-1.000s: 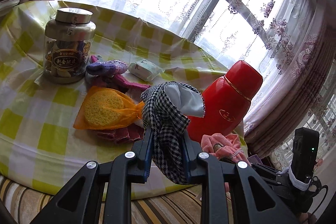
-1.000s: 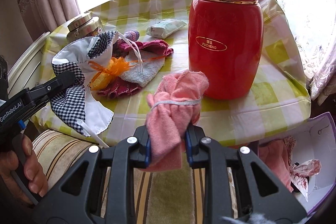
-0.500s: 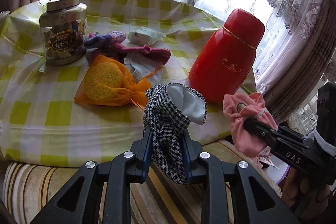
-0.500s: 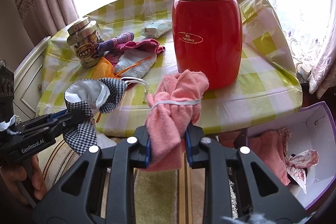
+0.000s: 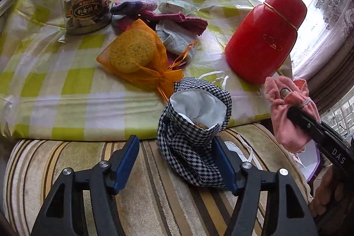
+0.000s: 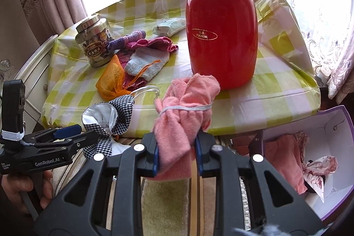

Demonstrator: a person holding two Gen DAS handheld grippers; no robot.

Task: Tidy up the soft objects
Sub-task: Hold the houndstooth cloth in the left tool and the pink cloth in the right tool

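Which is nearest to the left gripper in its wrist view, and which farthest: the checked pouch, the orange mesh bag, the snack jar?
1. Checked pouch, between the left gripper's open jaws.
2. Orange mesh bag, on the table ahead.
3. Snack jar, far left.

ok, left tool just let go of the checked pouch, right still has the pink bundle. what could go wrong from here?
1. The checked pouch sits open-mouthed on the striped cushion, leaning on one pad of the left tool, whose jaws have just been opening; it may topple and spill.
2. The pink bundle in the right tool hangs near the red flask; a swing could knock it.
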